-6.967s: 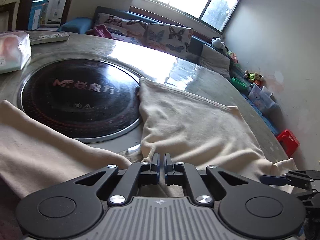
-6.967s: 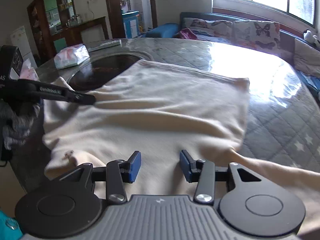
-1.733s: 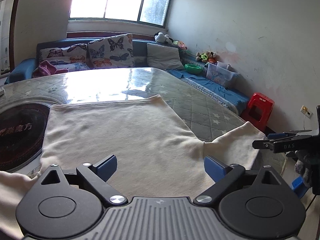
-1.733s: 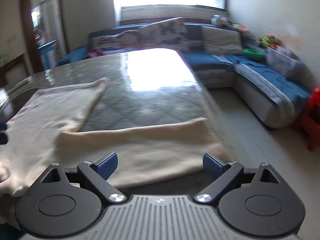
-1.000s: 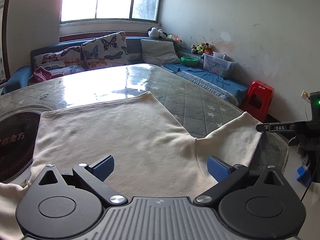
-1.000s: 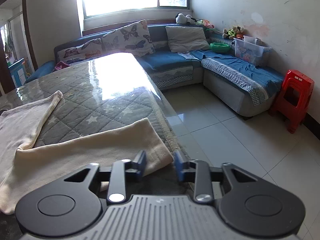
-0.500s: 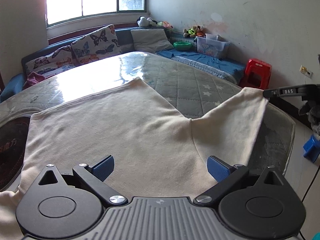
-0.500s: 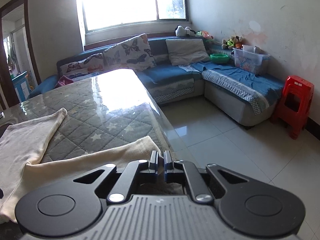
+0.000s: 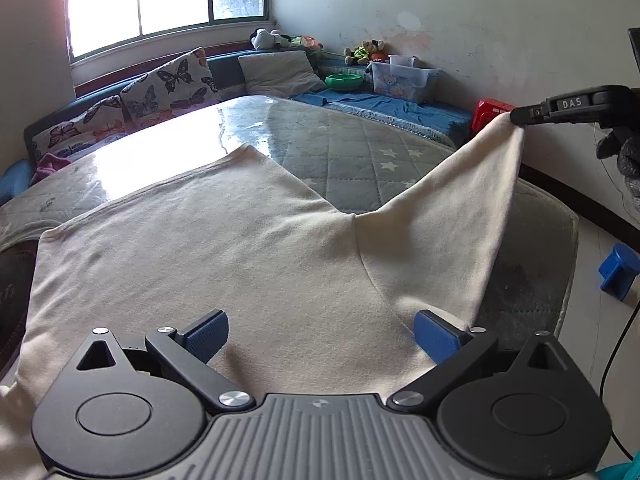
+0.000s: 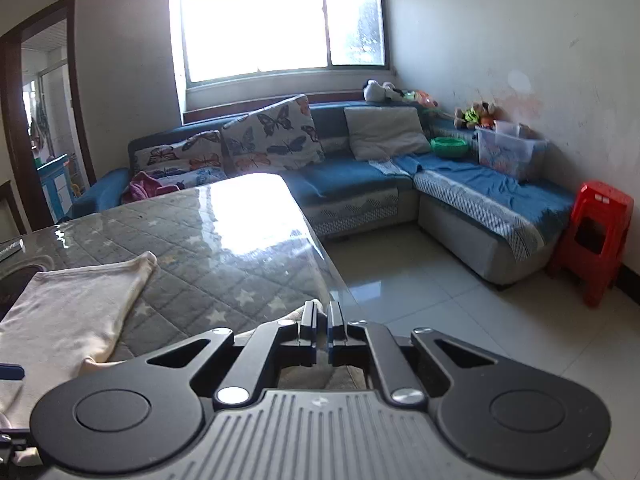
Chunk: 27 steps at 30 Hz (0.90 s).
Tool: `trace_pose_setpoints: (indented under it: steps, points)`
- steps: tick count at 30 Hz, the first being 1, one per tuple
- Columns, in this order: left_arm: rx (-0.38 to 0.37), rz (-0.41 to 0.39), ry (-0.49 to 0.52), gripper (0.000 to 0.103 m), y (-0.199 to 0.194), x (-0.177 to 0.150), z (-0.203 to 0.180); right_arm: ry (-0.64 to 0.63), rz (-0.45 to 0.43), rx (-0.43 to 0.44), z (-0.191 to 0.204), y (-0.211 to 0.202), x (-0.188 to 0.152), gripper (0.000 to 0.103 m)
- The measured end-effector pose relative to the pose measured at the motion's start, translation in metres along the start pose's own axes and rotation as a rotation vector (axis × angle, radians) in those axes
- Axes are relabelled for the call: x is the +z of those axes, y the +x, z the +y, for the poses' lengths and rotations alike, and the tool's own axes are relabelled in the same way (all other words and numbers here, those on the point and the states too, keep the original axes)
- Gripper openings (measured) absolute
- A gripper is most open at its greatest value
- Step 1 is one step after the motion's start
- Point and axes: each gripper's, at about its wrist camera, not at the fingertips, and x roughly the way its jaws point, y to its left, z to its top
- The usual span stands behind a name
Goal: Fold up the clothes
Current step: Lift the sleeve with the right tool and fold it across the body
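Note:
A cream long-sleeved garment (image 9: 240, 248) lies spread on the quilted table (image 9: 360, 152). My left gripper (image 9: 320, 336) hovers open just above the body of the garment near its near edge, blue pads wide apart and holding nothing. At the upper right of the left wrist view my right gripper (image 9: 518, 117) is shut on the sleeve end, holding it above the table so the sleeve hangs in a taut slope. In the right wrist view the right gripper (image 10: 321, 316) has its jaws together with a bit of cream sleeve (image 10: 294, 316) at the tips; the garment (image 10: 72, 320) lies at the left.
The table's right edge (image 9: 568, 264) drops to a tiled floor with a blue object (image 9: 618, 270) and a cable. A red stool (image 10: 592, 236) and blue corner sofa (image 10: 360, 192) stand beyond. A dark round turntable (image 9: 12, 280) sits at the table's left.
The right gripper's jaws closed on the sleeve end and rose, lifting the sleeve off the table. The left gripper sank a little toward the garment and stayed open.

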Motion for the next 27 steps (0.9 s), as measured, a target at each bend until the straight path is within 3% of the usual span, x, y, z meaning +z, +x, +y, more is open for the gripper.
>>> trace_pose_setpoints:
  steps: [6, 16, 23, 27]
  points:
    - [0.026, -0.073, -0.058, 0.101, -0.025, 0.006, 0.022, -0.084, -0.048, 0.058, 0.029, -0.022, 0.025, 0.004]
    - [0.161, -0.195, -0.223, 0.101, -0.080, -0.007, 0.087, -0.316, -0.125, 0.296, 0.150, -0.048, 0.064, 0.004]
    - [0.212, -0.207, -0.295, 0.101, -0.105, -0.036, 0.110, -0.468, -0.074, 0.501, 0.256, -0.034, 0.053, 0.004]
    - [0.226, -0.196, -0.324, 0.101, -0.111, -0.051, 0.115, -0.509, -0.006, 0.583, 0.295, -0.016, 0.033, 0.004]
